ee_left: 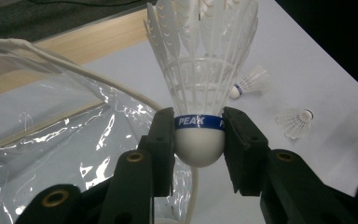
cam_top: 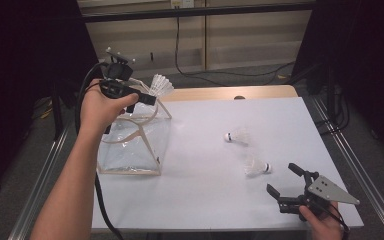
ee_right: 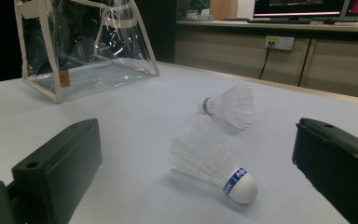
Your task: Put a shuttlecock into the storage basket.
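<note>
While you look from the high view, your left claw point(cam_top: 147, 96) holds a shuttlecock point(cam_top: 160, 85) above the clear bag point(cam_top: 130, 145) at ten o'clock on the surface point(cam_top: 205, 200); your right claw point(cam_top: 284, 180) is spread at five o'clock. From the left gripper view, the pads point(ee_left: 162, 140) pinch the cork base, feathers up; it is light and probably crushable, so grip cork only. From the right gripper view, the jaws stand wide, touching nothing, with a second shuttlecock point(ee_right: 212, 163) between them and a third point(ee_right: 228, 106) at twelve o'clock.

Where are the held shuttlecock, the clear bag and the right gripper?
held shuttlecock point(ee_left: 199, 148): left gripper view, white cork base.
clear bag point(cam_top: 130, 150): high view, transparent front wall.
right gripper point(cam_top: 283, 179): high view, midway between its open fingertips.
</note>
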Action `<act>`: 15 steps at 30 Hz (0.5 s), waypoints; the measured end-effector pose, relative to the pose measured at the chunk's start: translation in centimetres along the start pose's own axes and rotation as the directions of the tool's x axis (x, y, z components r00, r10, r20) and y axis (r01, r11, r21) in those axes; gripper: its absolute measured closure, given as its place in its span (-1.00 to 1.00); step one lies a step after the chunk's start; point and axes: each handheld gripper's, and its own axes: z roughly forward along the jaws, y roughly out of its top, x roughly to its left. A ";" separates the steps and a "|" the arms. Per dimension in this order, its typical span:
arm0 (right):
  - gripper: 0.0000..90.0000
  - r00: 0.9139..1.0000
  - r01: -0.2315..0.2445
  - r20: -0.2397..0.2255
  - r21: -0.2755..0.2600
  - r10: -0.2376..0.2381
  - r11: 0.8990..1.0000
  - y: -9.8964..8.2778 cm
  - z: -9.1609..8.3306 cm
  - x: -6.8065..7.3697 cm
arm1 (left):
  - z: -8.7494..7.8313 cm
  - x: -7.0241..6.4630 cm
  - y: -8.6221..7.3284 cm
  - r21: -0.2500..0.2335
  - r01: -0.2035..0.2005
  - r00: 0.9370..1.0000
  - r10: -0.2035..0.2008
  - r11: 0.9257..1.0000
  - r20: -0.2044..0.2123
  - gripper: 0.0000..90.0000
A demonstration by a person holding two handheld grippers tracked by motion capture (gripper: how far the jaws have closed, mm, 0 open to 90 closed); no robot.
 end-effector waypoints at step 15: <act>-0.98 1.000 0.002 -0.001 0.001 -0.002 1.000 0.0 0.0 0.0 | -0.6 0.8 0.0 -0.011 0.017 0.999 -0.018 1.000 -0.026 0.46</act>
